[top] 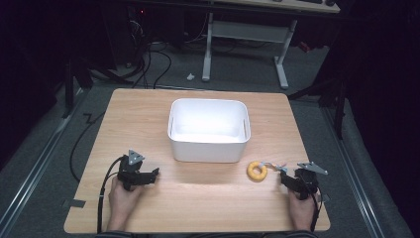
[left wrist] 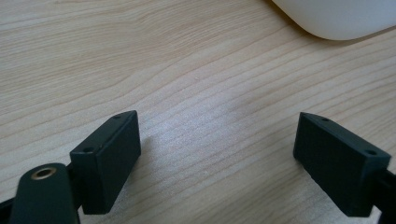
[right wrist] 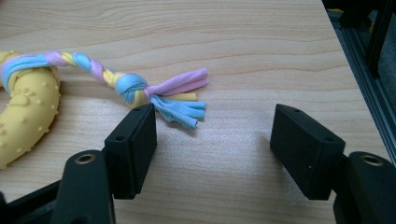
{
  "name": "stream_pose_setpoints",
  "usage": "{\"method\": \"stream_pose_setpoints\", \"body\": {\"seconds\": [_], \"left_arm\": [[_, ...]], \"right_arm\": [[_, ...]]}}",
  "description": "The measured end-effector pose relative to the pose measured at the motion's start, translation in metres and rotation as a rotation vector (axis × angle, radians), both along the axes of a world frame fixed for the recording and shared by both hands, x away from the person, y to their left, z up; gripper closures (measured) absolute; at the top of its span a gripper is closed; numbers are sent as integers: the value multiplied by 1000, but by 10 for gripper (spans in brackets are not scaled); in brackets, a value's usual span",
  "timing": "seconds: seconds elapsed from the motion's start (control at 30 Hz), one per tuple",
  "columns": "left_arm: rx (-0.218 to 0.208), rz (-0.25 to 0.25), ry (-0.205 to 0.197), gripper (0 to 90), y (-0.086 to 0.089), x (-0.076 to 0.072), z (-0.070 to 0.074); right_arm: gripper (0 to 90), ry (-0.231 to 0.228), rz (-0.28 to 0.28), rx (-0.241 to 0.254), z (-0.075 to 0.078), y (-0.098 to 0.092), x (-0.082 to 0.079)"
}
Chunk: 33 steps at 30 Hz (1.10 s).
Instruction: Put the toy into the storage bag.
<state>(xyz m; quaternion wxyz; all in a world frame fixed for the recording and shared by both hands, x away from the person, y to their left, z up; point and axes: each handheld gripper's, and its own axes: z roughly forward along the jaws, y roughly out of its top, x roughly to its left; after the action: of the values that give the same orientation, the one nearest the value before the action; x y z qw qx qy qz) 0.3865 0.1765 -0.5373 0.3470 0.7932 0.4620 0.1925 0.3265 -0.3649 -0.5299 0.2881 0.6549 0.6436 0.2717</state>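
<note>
A yellow ring toy (top: 257,170) lies on the wooden table just right of the white bin (top: 208,130), with a braided pastel rope tail (right wrist: 120,85) trailing toward my right gripper (top: 286,174). In the right gripper view the ring (right wrist: 25,116) is at the left edge and the rope's frayed end (right wrist: 181,101) lies just ahead of the left jaw; that gripper (right wrist: 212,133) is open over bare wood. My left gripper (top: 153,173) rests at the front left, and in its own view it (left wrist: 217,149) is open with nothing between its fingers.
The white bin (left wrist: 336,18) is seen empty from above and sits mid-table, its corner ahead of the left gripper. The table's right edge (right wrist: 345,60) runs close beside the right gripper. A desk frame (top: 247,44) and cables stand on the floor beyond.
</note>
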Motion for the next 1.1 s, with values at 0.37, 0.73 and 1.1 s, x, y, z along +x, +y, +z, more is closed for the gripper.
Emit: {"method": "stream_pose_setpoints", "body": {"seconds": [0.37, 0.73, 1.1], "left_arm": [[0, -2, -1, 154, 0, 1, 0], [0, -3, -1, 154, 0, 1, 0], [1, -2, -1, 154, 0, 1, 0]], "right_arm": [[322, 0, 8, -8, 0, 0, -1], [321, 0, 10, -9, 0, 0, -1], [318, 2, 5, -4, 0, 1, -1]]}}
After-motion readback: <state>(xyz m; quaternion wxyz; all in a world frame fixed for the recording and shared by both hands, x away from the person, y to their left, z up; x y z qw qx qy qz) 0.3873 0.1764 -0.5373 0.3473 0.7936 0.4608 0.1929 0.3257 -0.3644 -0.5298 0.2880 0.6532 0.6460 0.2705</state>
